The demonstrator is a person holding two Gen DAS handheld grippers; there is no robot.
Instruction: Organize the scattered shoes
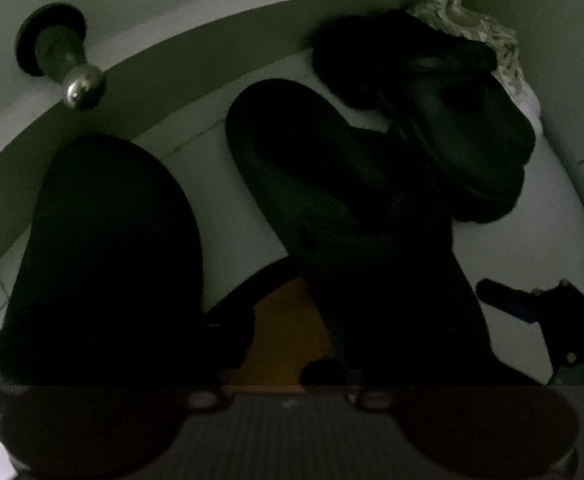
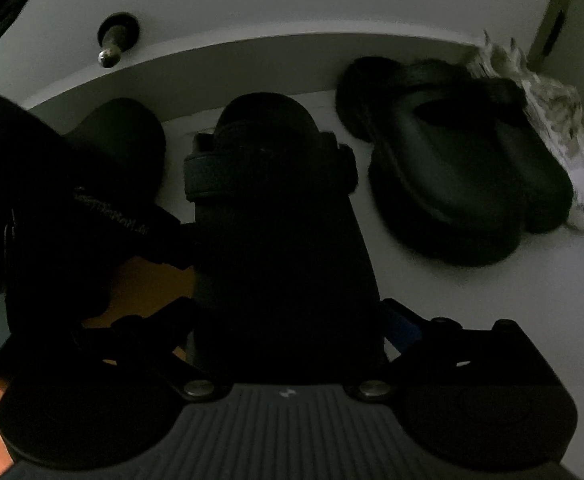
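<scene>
Black sandals are lying in a row on the pale floor (image 2: pixel 472 288) against the white skirting. The right gripper (image 2: pixel 288 340) is pointing steeply down with its jaws spread wide on either side of the strapped sandal (image 2: pixel 276 208), not pressing it. The left gripper (image 1: pixel 288 344) is hanging over the next sandal (image 1: pixel 104 240); it is too dark to tell how its jaws are standing. A pair of black clogs (image 2: pixel 452 184) is resting beside a furry slipper (image 2: pixel 556 120), and a metal doorstop (image 2: pixel 110 46) is sticking out from the wall.
</scene>
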